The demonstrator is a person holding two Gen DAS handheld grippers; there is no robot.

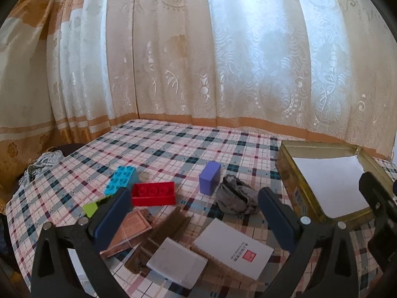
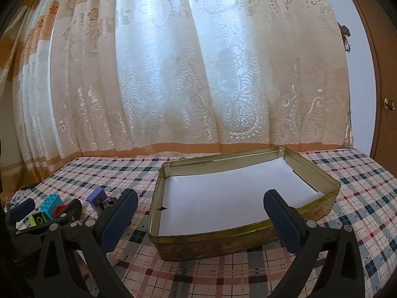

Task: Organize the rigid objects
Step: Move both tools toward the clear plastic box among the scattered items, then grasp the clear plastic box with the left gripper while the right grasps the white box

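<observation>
A pale patterned curtain (image 1: 198,49) is hanging behind a surface (image 1: 173,144) that is wearing a checked cloth, and the loose things are lying together on the left side of it, probably because they are waiting to be sorted. Starting from the left, a green block (image 1: 90,208) is lying partly hidden behind the left claw (image 1: 193,211), then a light blue studded brick (image 1: 120,180) is standing just beside a red brick (image 1: 153,193) that is lying with its hollow side up. Nearer to the camera a copper-coloured flat box (image 1: 129,233), a brown ridged piece (image 1: 163,233), a grey flat box (image 1: 177,263) and a white booklet (image 1: 233,248) are overlapping in one heap. A purple block (image 1: 209,177) is standing upright alone, and a crumpled grey cloth (image 1: 235,196) is lying just beside it. The left claw is hanging released over this heap with nothing between its jaws, so I judge that it is choosing a first piece. To the right, the gold tin (image 2: 248,236) is sitting open with white paper lining its floor (image 2: 223,198), seemingly ready as the container. The right claw (image 2: 201,211) is also spread wide and gripping nothing, waiting in front of the tin's near wall.
</observation>
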